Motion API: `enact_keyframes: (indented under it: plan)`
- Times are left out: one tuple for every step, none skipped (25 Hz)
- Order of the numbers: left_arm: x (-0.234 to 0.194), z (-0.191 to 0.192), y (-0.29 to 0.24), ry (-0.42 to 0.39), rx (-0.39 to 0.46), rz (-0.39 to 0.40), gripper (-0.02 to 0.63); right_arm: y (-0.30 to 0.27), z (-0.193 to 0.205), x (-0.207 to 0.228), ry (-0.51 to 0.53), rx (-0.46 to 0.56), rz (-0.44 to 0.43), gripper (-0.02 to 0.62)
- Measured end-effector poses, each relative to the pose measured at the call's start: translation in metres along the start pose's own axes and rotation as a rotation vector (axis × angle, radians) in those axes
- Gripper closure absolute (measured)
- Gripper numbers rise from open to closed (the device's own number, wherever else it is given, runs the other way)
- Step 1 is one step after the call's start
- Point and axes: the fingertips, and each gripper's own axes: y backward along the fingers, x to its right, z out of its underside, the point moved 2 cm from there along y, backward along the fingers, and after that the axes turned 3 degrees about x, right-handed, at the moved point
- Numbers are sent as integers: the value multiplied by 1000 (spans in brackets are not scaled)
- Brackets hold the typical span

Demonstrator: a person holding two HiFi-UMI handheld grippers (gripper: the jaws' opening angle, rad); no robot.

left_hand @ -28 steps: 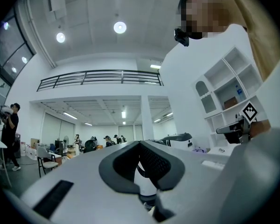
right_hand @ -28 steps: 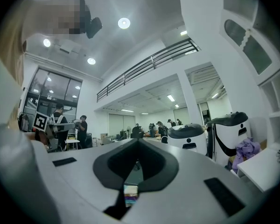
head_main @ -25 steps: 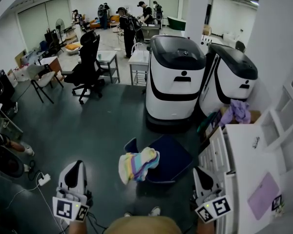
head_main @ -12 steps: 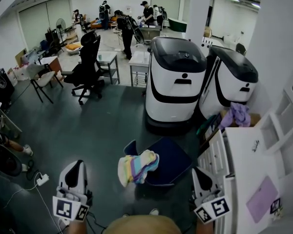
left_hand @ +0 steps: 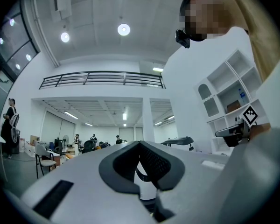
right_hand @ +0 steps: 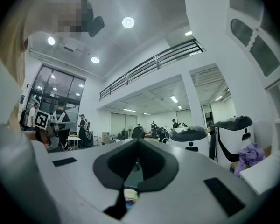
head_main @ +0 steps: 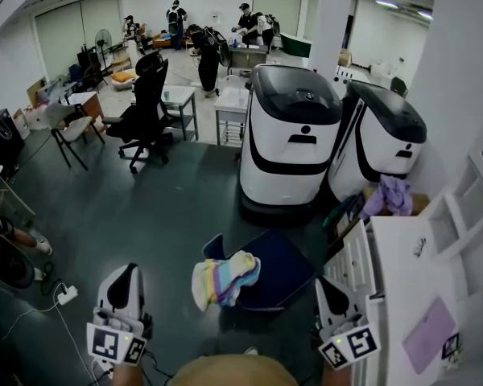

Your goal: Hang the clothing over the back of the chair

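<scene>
Clothing lies bunched at the chair edge, soft, light and floppy I'd judge, so I'd pinch an upper fold; left gripper and right gripper are both closed, empty.

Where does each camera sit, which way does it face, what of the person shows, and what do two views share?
Head view: on the person's head, facing steeply down at chair and clothing; left hand-held gripper and right hand-held gripper show.
Left gripper view: on the left hand-held gripper, facing across the room; torso at right.
Right gripper view: on the right one, likewise; torso at left.
Shared: the white machines.
</scene>
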Motion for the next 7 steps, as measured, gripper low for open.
enact_keyframes:
  plan:
    - [1, 0, 0, 0, 0, 0, 601, 0, 0, 1, 0, 0, -1, 592]
    - [1, 0, -1, 0, 0, 0, 601, 0, 0, 1, 0, 0, -1, 592]
    - [2, 0, -1, 0, 0, -1, 601, 0, 0, 2, -1, 1, -2, 592]
    - [2, 0, -2, 1, 0, -2, 601, -1, -1, 3, 0, 0, -3, 592]
    - [2, -1, -2, 1, -1, -3, 601, -1, -1, 3, 0, 0, -4, 592]
    - [3, -1, -3, 2, -1, -4, 601, -1, -2, 4, 0, 0, -5, 592]
    - [3, -1, -3, 2, -2, -6, 601, -2, -2, 5, 1, 0, -6, 592]
